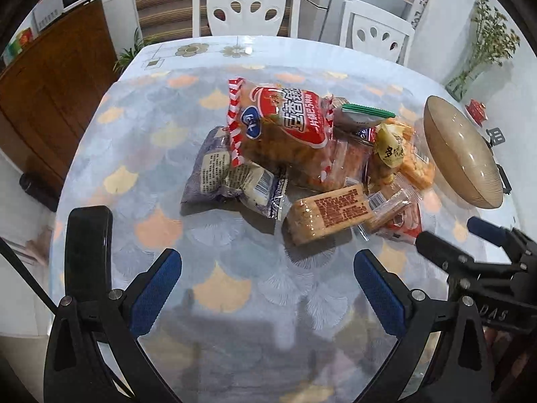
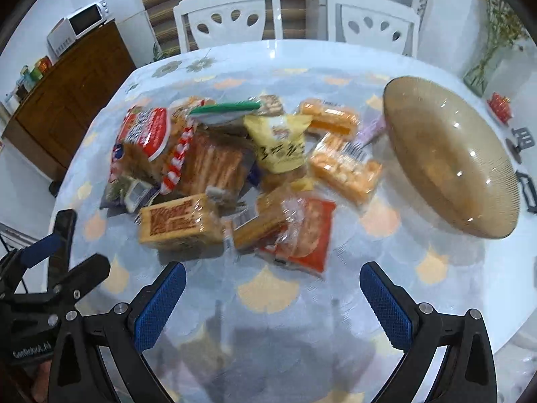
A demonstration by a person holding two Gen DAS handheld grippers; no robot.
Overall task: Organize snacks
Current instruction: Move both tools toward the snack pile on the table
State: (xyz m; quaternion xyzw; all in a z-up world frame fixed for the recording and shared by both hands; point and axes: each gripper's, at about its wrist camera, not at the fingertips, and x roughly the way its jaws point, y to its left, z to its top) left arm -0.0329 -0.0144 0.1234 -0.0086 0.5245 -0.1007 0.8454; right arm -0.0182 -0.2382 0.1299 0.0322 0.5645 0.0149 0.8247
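Fingers first: on the left gripper point(image 1: 267, 288) we see the two blue pads spread wide apart, holding nothing and touching nothing, with only patterned cloth between them. The right gripper point(image 2: 273, 302) stands the same way, its fingers far apart and empty, hanging just above the bench point(image 2: 268, 336).

Ahead of both grippers lies the pile of snacks point(image 1: 302, 154), heaped near the middle of the bench. On top we see a large red and white bag point(image 1: 285, 124) lying tilted across the others. A purple packet point(image 1: 221, 174) sits at the left edge of the pile, a tan bar with red print point(image 1: 330, 213) lies nearest the left gripper, and a yellow packet point(image 2: 280, 144) sits in the middle. Orange packets point(image 2: 345, 168) lie on the right side of the heap, and a red packet point(image 2: 308, 235) lies closest to the right gripper.

To the right of the pile, near the orange packets, rests a brown glass dish point(image 2: 449, 154). The right-wrist view is blurred, so we cannot read the labels there. Two white chairs point(image 1: 246, 8) stand at the far side of the bench.
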